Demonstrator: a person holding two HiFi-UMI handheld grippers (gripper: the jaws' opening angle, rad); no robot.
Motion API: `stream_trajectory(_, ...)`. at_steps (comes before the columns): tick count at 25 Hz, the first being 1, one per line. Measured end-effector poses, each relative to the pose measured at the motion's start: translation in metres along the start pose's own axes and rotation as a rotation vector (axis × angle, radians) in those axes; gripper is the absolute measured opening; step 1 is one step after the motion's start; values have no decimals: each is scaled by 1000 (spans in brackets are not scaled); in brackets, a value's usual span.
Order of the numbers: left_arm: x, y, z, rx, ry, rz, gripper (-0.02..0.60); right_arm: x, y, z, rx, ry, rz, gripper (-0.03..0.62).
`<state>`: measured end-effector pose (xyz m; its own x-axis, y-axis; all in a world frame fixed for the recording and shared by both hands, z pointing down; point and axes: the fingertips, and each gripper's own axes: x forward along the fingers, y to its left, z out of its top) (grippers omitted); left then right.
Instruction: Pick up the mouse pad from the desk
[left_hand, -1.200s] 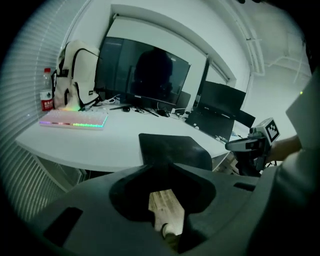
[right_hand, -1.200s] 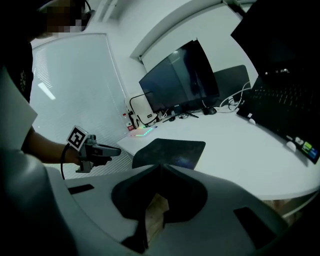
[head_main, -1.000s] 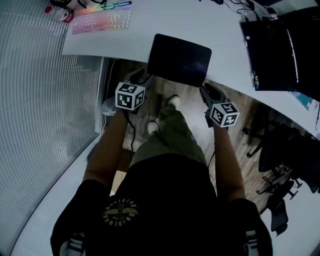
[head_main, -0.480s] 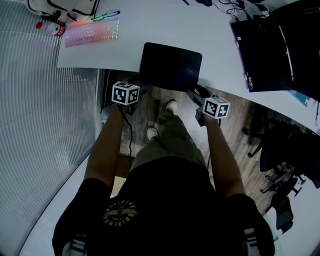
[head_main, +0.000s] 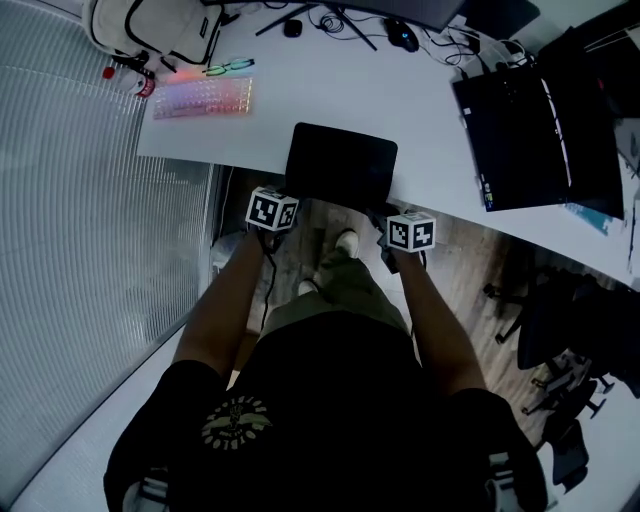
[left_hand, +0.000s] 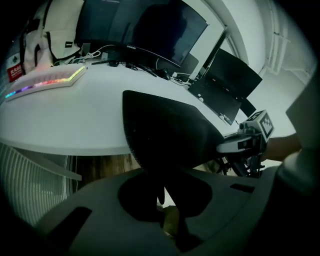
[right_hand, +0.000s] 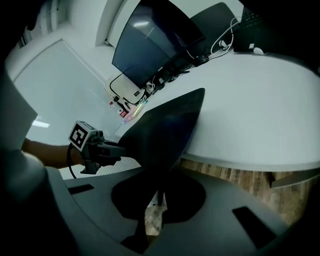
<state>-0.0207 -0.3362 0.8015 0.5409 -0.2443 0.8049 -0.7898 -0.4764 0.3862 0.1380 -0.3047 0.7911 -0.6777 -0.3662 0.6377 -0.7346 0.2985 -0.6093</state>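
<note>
Stands at the counter (head_main: 330, 100) rim, dark-shirted torso filling the lower half of the head view. Reaches both bare arms forward and up-frame, roughly parallel: left forearm (head_main: 225, 300) left of centre, right forearm (head_main: 432, 320) right of centre, elbows slightly bent. Points both tools down and ahead at the near rim, marker cubes (head_main: 272, 210) turned up.

Pinches the mouse pad (head_main: 342, 165) by its lower-left corner in the left tool (head_main: 288, 196). Jaws just closed in, now narrow, pad edge (left_hand: 165, 132) caught between them (left_hand: 160, 190). Pinches the lower-right corner in the right tool (head_main: 384, 212) the same way: jaws just closed in, narrow, pad edge (right_hand: 162, 130) between them (right_hand: 157, 192). Shows each tool at the frame side of the other's gripper view, level with the pad.

Mouse pad: black, rectangular, centre of head view, mostly over the white counter, near edge overhanging the rim above the wood floor (head_main: 470, 250). Cannot tell whether its far part rests on the counter.

Elsewhere on the counter: lit keyboard (head_main: 200, 98) upper left, well apart from the pad; black laptop (head_main: 520, 120) upper right.
</note>
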Motion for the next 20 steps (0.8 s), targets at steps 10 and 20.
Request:
stream_trajectory(10, -30, -24, 17, 59, -60, 10, 21, -22, 11, 19, -64, 17, -33, 14)
stream_trajectory(20, -82, -47, 57, 184, -181, -23, 21, -56, 41, 61, -143, -72, -88, 14)
